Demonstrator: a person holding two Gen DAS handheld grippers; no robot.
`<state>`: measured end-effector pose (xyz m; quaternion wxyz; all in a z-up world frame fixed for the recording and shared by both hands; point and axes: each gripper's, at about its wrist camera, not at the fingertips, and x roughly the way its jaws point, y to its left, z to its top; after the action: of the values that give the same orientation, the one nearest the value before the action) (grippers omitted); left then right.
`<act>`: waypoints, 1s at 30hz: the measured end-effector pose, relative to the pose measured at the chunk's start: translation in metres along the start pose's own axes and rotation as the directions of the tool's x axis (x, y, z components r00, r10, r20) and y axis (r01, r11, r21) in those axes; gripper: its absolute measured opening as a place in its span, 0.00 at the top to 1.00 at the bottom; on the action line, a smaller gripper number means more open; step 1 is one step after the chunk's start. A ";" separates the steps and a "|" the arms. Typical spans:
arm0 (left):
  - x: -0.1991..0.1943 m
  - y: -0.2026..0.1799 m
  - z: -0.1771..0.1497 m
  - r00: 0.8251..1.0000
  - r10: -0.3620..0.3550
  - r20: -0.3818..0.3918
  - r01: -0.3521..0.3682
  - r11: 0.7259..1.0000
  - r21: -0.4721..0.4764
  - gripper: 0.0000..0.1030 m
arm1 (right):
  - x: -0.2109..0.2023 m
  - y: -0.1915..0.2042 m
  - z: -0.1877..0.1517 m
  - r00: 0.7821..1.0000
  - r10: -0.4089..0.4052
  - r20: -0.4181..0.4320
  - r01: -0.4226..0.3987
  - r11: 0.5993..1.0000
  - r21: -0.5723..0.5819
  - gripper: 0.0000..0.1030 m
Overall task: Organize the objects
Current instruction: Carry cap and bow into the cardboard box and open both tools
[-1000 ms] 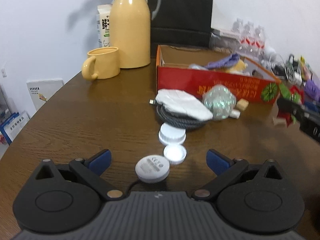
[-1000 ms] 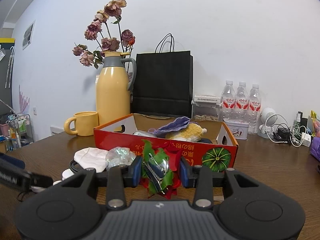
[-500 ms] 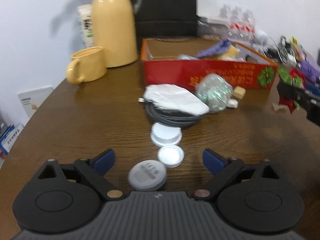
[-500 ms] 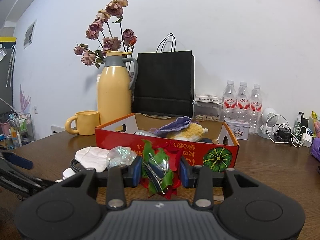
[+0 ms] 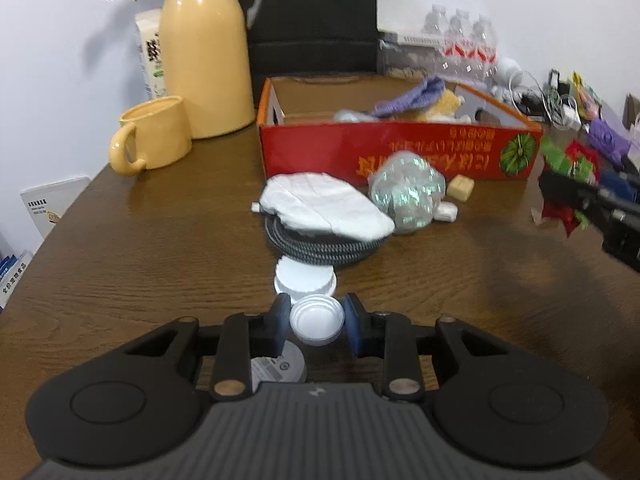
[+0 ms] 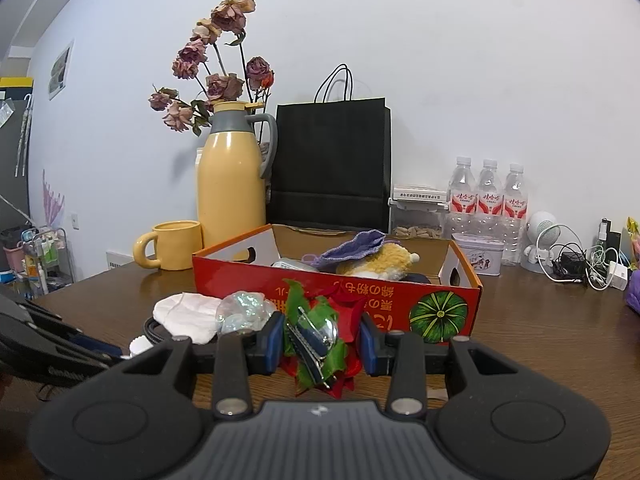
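Observation:
My left gripper (image 5: 317,323) is shut on a small white bottle cap (image 5: 317,324) low over the wooden table (image 5: 160,248). A larger white lid (image 5: 305,277) lies just beyond it and a grey-white round disc (image 5: 276,368) sits under the left finger. My right gripper (image 6: 320,340) is shut on a red and green bow hair clip (image 6: 318,336), held in front of the red cardboard box (image 6: 336,300). The box also shows in the left wrist view (image 5: 396,152), holding a purple cloth and a yellow plush.
A white cloth (image 5: 324,210) lies on a coiled black cable (image 5: 320,246), beside a shiny crumpled wrapper (image 5: 408,194) and small blocks. A yellow mug (image 5: 154,136), yellow thermos (image 5: 206,52), black bag (image 6: 332,168), water bottles (image 6: 486,196) and chargers (image 6: 576,264) stand behind.
My left gripper moved forward over the disc and shut its jaws on the small white cap. My right gripper kept hold of the bow clip, hardly moving.

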<state>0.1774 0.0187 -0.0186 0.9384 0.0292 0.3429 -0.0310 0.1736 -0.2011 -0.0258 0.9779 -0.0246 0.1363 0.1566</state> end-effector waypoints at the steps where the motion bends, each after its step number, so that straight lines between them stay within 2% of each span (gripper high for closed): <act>1: -0.003 0.001 0.001 1.000 0.000 0.013 0.000 1.000 -0.009 0.71 | 0.000 0.000 0.000 1.000 0.000 0.000 0.000 1.000 0.000 0.64; 8: -0.023 -0.002 0.021 0.993 -0.003 0.116 0.009 0.998 -0.057 0.71 | 0.002 -0.001 0.000 1.000 -0.002 -0.002 0.002 1.000 0.000 0.64; 15: -0.021 -0.012 0.063 0.980 -0.043 0.195 0.055 0.997 -0.060 0.71 | 0.013 -0.001 0.019 1.000 0.007 0.000 -0.007 1.000 0.003 0.64; 22: 0.007 -0.017 0.116 0.970 -0.036 0.240 0.061 0.994 -0.095 0.71 | 0.048 0.008 0.058 0.999 0.005 0.033 -0.003 0.999 -0.039 0.64; 30: 0.062 -0.001 0.159 0.973 0.025 0.228 0.020 0.981 -0.193 0.71 | 0.128 0.011 0.089 1.000 -0.006 0.007 0.006 1.000 -0.023 0.64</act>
<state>0.3270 0.0032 0.0630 0.9701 -0.0657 0.2337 0.0005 0.3099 -0.1444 0.0242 0.9785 -0.0360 0.1312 0.1553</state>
